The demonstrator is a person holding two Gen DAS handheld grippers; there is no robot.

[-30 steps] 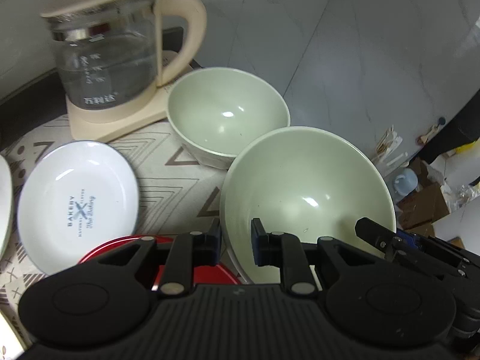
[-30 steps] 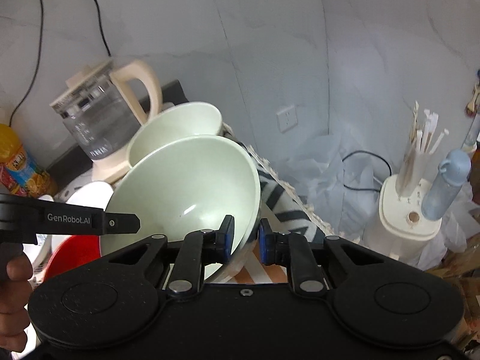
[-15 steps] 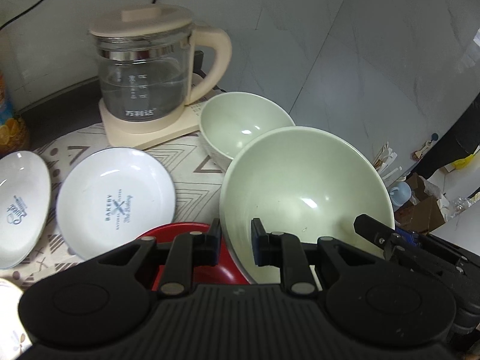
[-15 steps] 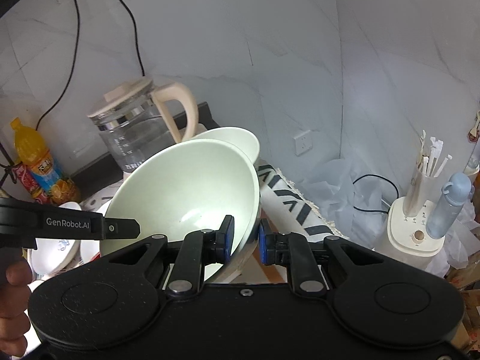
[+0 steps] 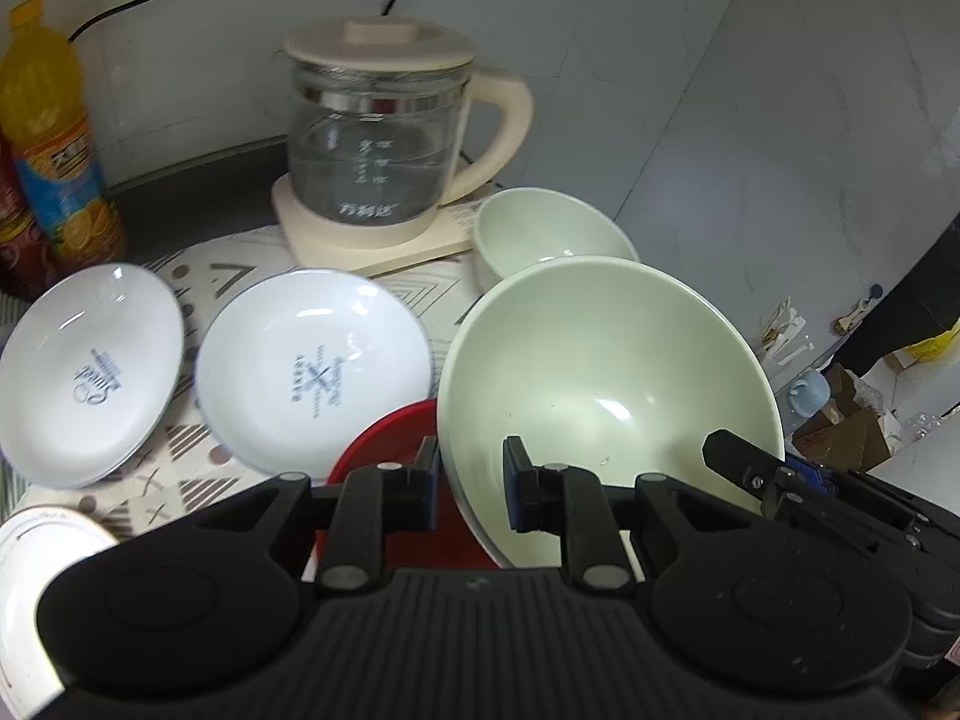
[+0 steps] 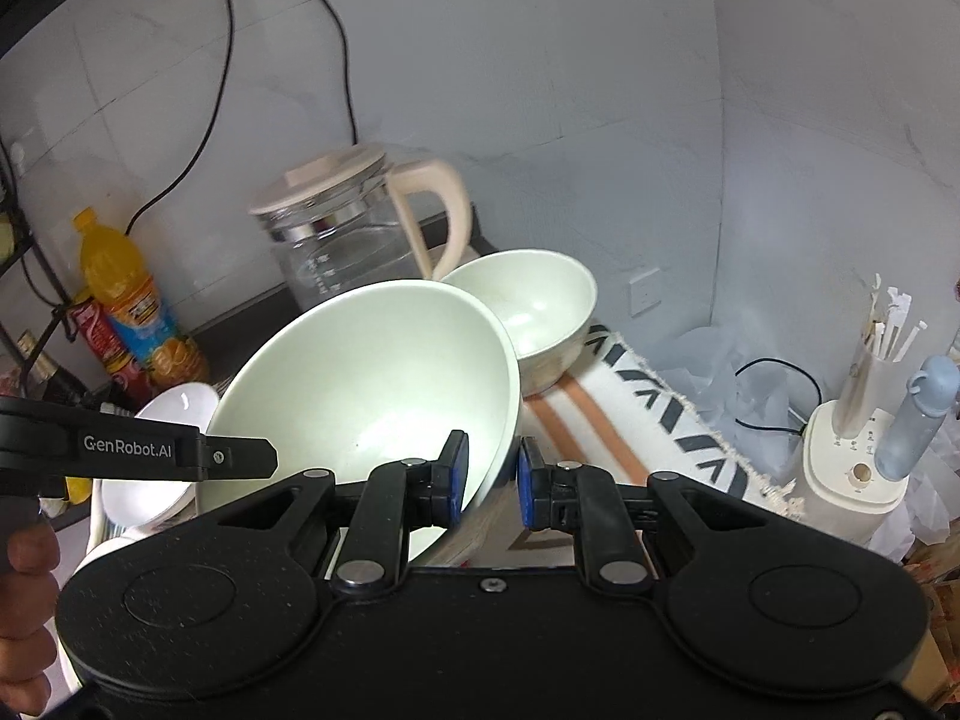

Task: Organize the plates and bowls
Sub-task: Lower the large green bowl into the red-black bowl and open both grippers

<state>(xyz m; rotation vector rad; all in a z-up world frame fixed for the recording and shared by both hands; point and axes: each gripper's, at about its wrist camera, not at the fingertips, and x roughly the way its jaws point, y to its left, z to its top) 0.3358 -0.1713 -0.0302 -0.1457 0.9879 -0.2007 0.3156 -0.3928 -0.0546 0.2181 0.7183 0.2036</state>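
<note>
From the left: two white plates (image 5: pixel 306 360) lie on the patterned cloth (image 5: pixel 198 276). The left gripper (image 5: pixel 468 489), level and pointing forward, pinches the large green bowl (image 5: pixel 606 372) by its left rim above a red plate (image 5: pixel 390 444). The right gripper (image 6: pixel 489 477) clamps its right rim, seemingly off the table. The small green bowl (image 6: pixel 528 300) sits behind.

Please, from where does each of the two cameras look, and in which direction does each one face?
Left wrist: sits on the left gripper, faces forward and down at the large green bowl whose rim it clamps; the right gripper's finger shows.
Right wrist: sits on the right gripper, clamping the opposite rim; the left gripper and a hand show.
Shared: that bowl, the small green bowl, the kettle.
</note>
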